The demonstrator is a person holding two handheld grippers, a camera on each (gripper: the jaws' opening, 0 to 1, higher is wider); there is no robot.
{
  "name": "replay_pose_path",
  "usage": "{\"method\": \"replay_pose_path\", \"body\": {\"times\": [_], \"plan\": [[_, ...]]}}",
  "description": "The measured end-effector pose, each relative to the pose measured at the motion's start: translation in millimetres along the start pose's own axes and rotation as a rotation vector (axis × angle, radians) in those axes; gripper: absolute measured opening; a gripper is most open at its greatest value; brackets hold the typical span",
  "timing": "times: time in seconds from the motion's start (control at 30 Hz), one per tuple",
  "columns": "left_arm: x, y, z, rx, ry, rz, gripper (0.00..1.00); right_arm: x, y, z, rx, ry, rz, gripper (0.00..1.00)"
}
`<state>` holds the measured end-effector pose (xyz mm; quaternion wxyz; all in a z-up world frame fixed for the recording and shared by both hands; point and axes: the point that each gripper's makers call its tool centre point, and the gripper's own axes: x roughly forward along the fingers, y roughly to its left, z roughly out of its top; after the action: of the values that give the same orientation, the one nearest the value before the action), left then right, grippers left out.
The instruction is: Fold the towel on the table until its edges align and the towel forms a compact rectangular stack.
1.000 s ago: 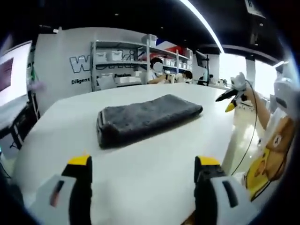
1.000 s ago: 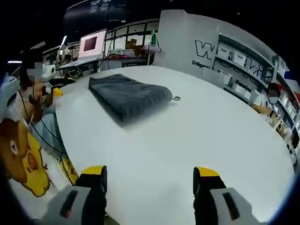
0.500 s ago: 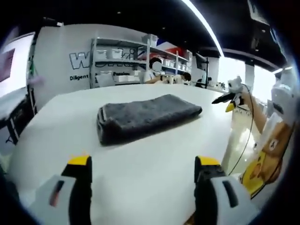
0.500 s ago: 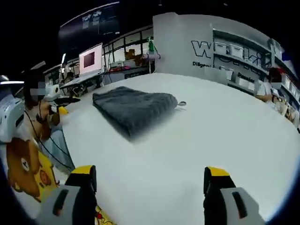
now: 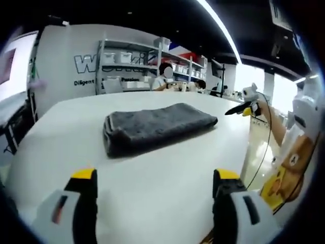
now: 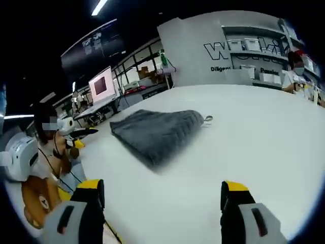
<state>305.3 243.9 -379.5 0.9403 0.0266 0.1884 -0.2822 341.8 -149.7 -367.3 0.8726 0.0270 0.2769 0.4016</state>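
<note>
A dark grey towel (image 5: 155, 125) lies folded into a long flat stack on the white table (image 5: 167, 173). In the right gripper view the same towel (image 6: 158, 132) sits left of centre, with a small loop tag at its far corner. My left gripper (image 5: 154, 178) is open, held back from the towel with bare table between its yellow-tipped fingers. My right gripper (image 6: 161, 188) is open too, away from the towel and holding nothing.
A person in a bear-print top (image 5: 292, 157) stands at the table's edge, also seen as a person (image 6: 38, 168) in the right gripper view. Shelves with white bins (image 5: 129, 68) and seated people stand behind the table. Desks with monitors (image 6: 104, 86) lie beyond the far side.
Both views have shifted slightly as the hands moved; the right view has tilted so the towel sits lower and nearer centre. The towel has not moved and both grippers stay open.
</note>
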Motion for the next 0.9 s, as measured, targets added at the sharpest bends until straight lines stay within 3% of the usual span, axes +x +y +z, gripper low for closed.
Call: {"method": "replay_pose_path", "body": {"times": [0.23,0.4,0.53,0.6,0.67,0.9], "plan": [[-3,2.7,1.9,0.004,0.0,0.011,0.99,19,-8,14.0,0.035,-0.011,0.036,0.99],[-2,2.8,1.9,-0.002,-0.004,0.009,0.99,39,-23,35.7,0.156,-0.055,0.096,0.97],[-3,0.6,2.2,-0.001,-0.009,0.002,0.99,55,-49,57.6,0.253,-0.091,0.135,0.87],[-4,0.7,2.4,-0.002,-0.01,0.002,0.99,62,-64,63.4,0.308,-0.104,0.116,0.81],[-4,1.1,2.9,-0.006,-0.014,0.003,0.99,74,-88,68.2,0.331,-0.085,0.117,0.76],[-1,2.9,3.1,-0.009,-0.017,0.001,0.99,105,-113,72.4,0.37,-0.04,0.162,0.55]]}}
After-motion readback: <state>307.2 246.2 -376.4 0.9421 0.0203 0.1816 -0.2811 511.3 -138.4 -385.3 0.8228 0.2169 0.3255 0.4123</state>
